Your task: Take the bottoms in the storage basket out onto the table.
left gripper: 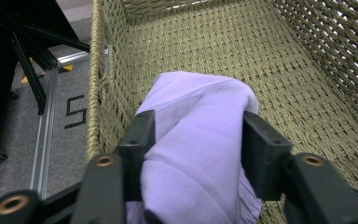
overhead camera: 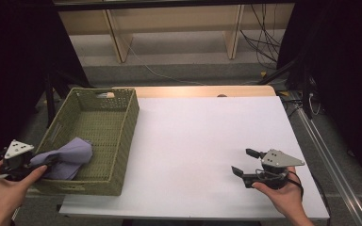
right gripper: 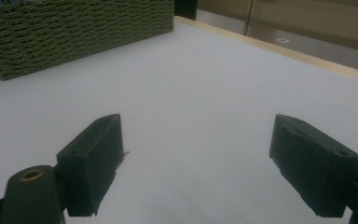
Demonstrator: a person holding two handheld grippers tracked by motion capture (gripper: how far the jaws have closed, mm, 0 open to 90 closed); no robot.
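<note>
A lilac cloth lies bunched in the near left corner of a green woven basket. My left gripper reaches over the basket's near left rim, and both black pads press into the cloth's sides. My right gripper rests low over the white table at the near right. Its jaws stand wide apart with nothing between them.
The basket sits at the table's left side, with the white tabletop stretching to its right. A wooden strip runs along the far edge. Black stands and cables sit on the floor beyond.
</note>
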